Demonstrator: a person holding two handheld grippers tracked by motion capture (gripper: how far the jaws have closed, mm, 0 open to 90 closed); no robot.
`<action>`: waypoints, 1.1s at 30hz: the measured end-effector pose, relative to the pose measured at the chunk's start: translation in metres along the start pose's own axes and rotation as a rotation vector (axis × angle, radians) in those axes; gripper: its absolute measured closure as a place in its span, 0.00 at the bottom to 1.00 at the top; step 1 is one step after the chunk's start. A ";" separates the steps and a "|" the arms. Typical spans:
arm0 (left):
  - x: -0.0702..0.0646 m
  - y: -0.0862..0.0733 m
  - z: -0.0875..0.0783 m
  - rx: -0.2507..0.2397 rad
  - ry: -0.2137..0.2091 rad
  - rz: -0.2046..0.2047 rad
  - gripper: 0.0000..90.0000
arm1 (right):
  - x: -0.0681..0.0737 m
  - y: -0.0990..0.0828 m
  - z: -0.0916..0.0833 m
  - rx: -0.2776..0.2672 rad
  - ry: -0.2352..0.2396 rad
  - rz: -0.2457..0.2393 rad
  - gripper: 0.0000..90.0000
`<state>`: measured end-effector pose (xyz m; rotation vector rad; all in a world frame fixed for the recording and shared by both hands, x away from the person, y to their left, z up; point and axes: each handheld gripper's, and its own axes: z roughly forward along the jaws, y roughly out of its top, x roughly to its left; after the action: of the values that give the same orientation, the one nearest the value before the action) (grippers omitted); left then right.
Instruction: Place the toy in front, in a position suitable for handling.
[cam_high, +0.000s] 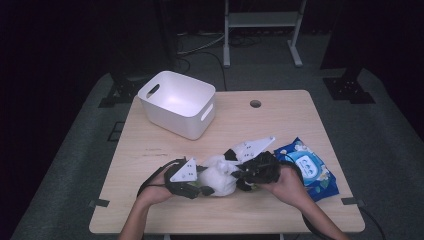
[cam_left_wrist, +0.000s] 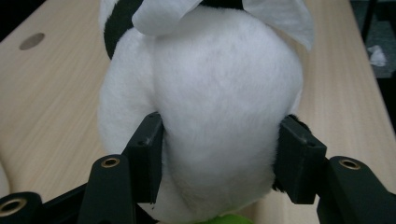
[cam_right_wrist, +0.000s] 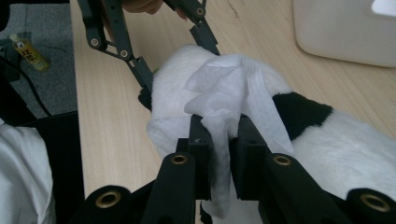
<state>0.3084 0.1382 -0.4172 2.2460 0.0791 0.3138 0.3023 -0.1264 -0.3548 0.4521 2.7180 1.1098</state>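
The left hand-held gripper holds the plush toy steady; the right hand-held gripper pinches a wipe on it. Wiping seems next.

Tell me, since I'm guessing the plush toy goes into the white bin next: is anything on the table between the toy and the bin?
Nothing visible does. The plush toy sits near the front edge and the white bin stands behind it to the left, with bare table between them. The wet wipes pack lies off to the right.

Plush toy lies between bin (behind) and wipes pack (right).
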 end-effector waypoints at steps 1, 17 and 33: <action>0.000 0.000 -0.001 -0.001 -0.013 -0.001 0.46 | 0.003 0.002 0.000 0.002 0.007 0.000 0.88; 0.001 -0.006 -0.012 0.012 -0.088 -0.010 0.32 | 0.014 0.012 0.024 0.089 0.062 -0.020 0.91; 0.001 -0.003 -0.014 -0.021 0.017 0.037 0.13 | -0.008 0.026 0.034 0.073 0.011 0.054 0.91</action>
<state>0.3060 0.1507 -0.4104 2.2264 0.0433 0.3518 0.3241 -0.0895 -0.3601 0.5342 2.7785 1.0316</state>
